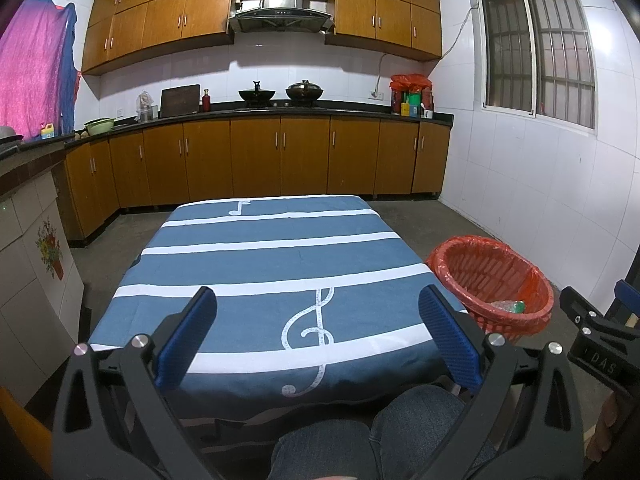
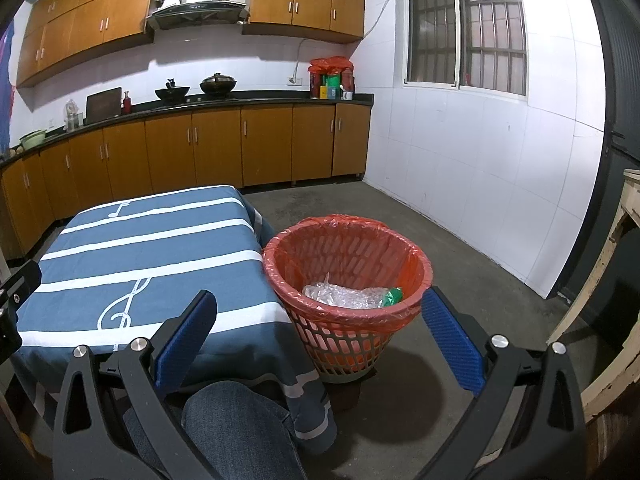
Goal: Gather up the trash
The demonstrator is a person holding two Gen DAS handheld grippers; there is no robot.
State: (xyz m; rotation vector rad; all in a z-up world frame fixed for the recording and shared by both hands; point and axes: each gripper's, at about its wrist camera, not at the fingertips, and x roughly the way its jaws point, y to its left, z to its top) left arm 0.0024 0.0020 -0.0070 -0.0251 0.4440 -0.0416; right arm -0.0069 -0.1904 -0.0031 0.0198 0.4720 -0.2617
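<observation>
A red-lined plastic waste basket [image 2: 348, 276] stands on the floor at the table's right side; it also shows in the left wrist view [image 1: 492, 280]. A crushed clear plastic bottle with a green label [image 2: 352, 296] lies inside it. My left gripper [image 1: 318, 300] is open and empty above the near part of the blue striped tablecloth [image 1: 272, 256]. My right gripper [image 2: 320, 304] is open and empty, held near the basket's front rim and a little above it. The cloth [image 2: 152, 248] shows no loose trash on it.
Brown kitchen cabinets [image 1: 256, 156] and a counter with woks run along the far wall. A white tiled wall with a barred window [image 2: 464, 24] is at the right. My denim-clad knees [image 1: 400, 432] are under the table's near edge. A pale wooden frame [image 2: 616, 264] stands at far right.
</observation>
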